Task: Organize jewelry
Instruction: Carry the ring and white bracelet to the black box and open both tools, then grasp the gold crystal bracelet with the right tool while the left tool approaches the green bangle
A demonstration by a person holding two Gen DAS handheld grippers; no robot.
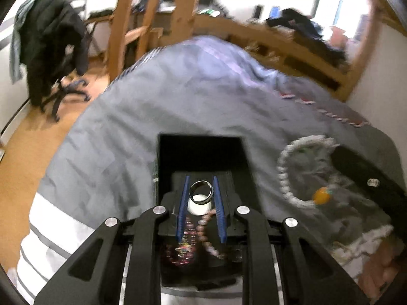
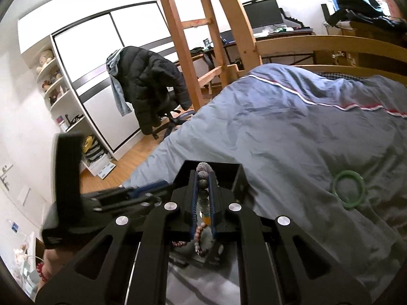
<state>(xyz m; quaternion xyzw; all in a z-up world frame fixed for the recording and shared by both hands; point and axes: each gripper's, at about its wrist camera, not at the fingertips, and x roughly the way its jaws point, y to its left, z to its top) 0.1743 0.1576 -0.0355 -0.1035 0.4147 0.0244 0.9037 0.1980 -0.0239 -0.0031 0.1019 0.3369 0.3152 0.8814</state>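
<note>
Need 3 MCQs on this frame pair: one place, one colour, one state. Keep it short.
1. Where does the green bangle lie?
A on the blue-grey duvet
B on the floor
C in the black box

2. What colour are the pads of the left gripper?
A red
B blue
C white

3. What is the right gripper doing?
A open, empty
B shut on a grey bead bracelet
C shut on the bangle

A: it rests on the bedding to the right.
B: blue strips flank the silver ring.
B: beads are pinched between its jaws.
</note>
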